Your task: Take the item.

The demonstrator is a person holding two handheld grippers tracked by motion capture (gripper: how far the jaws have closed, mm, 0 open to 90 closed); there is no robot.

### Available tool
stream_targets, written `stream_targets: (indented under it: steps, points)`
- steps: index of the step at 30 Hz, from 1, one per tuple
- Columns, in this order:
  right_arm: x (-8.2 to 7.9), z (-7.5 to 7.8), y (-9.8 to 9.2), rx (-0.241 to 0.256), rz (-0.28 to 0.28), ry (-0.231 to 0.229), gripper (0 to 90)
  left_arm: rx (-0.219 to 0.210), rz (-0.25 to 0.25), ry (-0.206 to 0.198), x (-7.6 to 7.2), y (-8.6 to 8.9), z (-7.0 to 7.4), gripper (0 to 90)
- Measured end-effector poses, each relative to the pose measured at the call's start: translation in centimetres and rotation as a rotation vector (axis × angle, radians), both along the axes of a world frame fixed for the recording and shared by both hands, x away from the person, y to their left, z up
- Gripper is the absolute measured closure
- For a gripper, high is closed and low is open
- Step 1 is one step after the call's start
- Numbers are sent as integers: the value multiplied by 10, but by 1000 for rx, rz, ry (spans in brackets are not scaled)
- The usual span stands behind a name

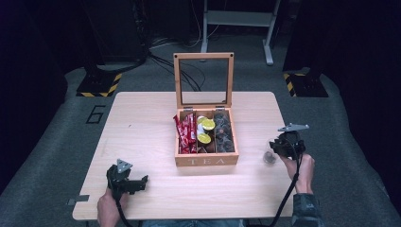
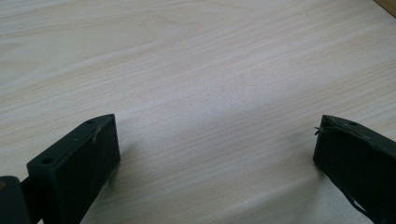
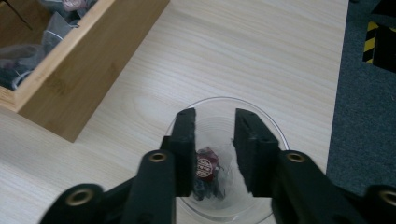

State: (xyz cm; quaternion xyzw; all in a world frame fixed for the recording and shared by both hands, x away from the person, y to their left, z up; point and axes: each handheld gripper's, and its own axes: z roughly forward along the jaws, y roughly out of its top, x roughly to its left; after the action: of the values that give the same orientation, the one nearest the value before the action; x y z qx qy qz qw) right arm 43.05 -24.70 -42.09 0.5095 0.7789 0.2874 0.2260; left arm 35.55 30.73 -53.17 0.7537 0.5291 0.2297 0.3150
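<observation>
Tea bag point(image 3: 207, 169) lies in clear cup point(image 3: 275, 135) right of tea box point(image 1: 206, 161), right gripper point(image 3: 215, 140) poised above with jaws slightly parted, apparently releasing; left gripper point(image 1: 137, 183) wide open, idle; next probably lift clear.

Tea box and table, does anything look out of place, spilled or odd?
Nothing spilled or damaged. The one stray: a small dark wrapped item lies in a clear cup by the right gripper, outside the open tea box.

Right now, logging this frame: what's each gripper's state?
Left gripper: open, empty, over the table.
Right gripper: open, nothing gripped, above the clear bowl.
</observation>
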Motion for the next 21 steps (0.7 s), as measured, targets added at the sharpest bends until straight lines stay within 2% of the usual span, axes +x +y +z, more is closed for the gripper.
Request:
stream_targets:
  steps: [1, 2, 3, 4, 8, 9, 13, 18, 20, 21]
  points:
    - [-2, 2, 2, 7, -5, -13, 588, -1, 0, 0, 0, 0, 0, 2]
    - [-2, 2, 2, 7, -5, -13, 588, -1, 0, 0, 0, 0, 0, 2]
    - [-5, 5, 4, 18, 4, -34, 509, -1, -1, 0, 0, 0, 0, 2]
    - [-5, 5, 4, 18, 4, -34, 509, -1, -1, 0, 0, 0, 0, 3]
    - [-19, 12, 11, 37, 44, -90, 323, 0, -1, -2, 0, 0, 0, 3]
    - [-19, 12, 11, 37, 44, -90, 323, 0, -1, -3, 0, 0, 0, 3]
    - [-32, 18, 21, 64, 79, -119, 185, 0, -1, -3, 0, 0, 0, 3]
    - [-43, 16, 30, 68, 102, -123, 126, 0, -1, -4, 0, 0, 0, 3]
    - [-47, 13, 35, 69, 111, -120, 99, 0, -1, -3, 0, 0, 0, 3]
    - [-51, 7, 41, 63, 133, -98, 57, 0, -1, -3, 0, 0, 0, 3]
